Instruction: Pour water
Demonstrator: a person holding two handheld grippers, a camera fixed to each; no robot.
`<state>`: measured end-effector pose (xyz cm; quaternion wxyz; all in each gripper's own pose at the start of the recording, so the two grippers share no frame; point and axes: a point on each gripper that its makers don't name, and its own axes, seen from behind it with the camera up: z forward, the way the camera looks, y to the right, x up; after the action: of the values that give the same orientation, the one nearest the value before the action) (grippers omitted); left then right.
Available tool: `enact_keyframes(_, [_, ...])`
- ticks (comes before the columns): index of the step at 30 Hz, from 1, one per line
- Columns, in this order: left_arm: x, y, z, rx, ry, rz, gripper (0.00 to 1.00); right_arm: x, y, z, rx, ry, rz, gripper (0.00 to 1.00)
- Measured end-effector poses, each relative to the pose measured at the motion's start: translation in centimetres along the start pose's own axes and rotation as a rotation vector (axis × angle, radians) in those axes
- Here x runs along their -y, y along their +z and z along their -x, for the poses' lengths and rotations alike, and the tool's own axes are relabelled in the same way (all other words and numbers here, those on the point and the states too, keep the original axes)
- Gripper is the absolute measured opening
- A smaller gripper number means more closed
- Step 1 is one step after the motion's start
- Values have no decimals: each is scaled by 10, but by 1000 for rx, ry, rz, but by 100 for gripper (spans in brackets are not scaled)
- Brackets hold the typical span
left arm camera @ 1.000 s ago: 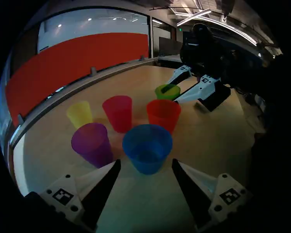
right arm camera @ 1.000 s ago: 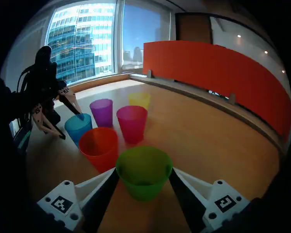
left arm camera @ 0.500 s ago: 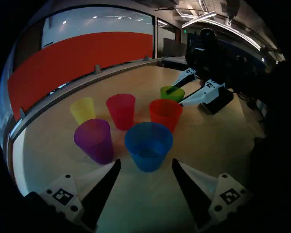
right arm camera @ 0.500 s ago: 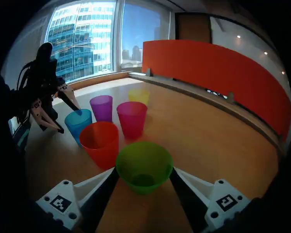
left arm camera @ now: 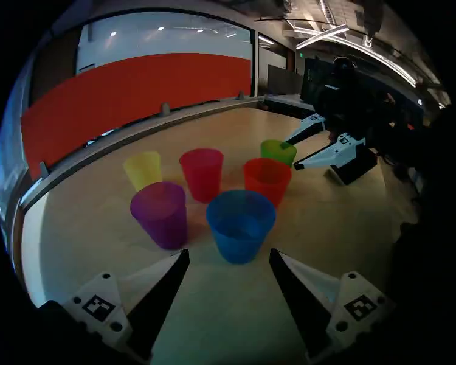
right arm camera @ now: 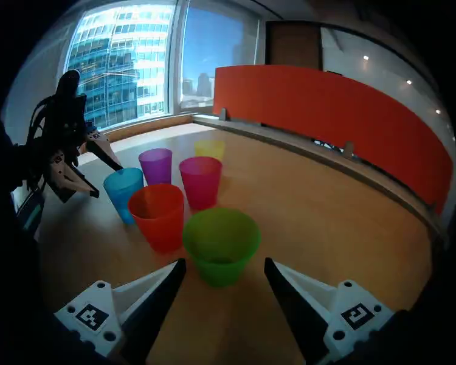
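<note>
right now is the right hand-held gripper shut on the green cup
No, the hand-held gripper stands open, gaps either side of the green cup.

daylight from the windows [right arm camera: 137, 67] brightens the right gripper view; left dimmer; fisheye-warped edges.

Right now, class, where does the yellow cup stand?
In the left gripper view the yellow cup stands behind the purple cup and left of the pink cup.
</note>
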<state>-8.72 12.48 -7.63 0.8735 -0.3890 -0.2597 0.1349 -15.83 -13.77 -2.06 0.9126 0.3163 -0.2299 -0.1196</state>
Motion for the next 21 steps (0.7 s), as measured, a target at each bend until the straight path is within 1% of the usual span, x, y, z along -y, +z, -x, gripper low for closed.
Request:
enact_keyframes(6, [8, -10, -2, -23, -24, -46, 98, -2, -17, 4, -20, 21, 35, 100])
enact_keyframes(12, [16, -23, -2, -46, -30, -98, 98, -7, -31, 7, -39, 43, 78, 100])
enact_keyframes(17, [25, -30, -4, -73, -38, -157, 98, -13, -41, 3, -66, 66, 125, 100])
enact_keyframes(21, [32, -36, -8, -105, -44, -206, 98, -15, -49, -7, -101, 77, 160, 100])
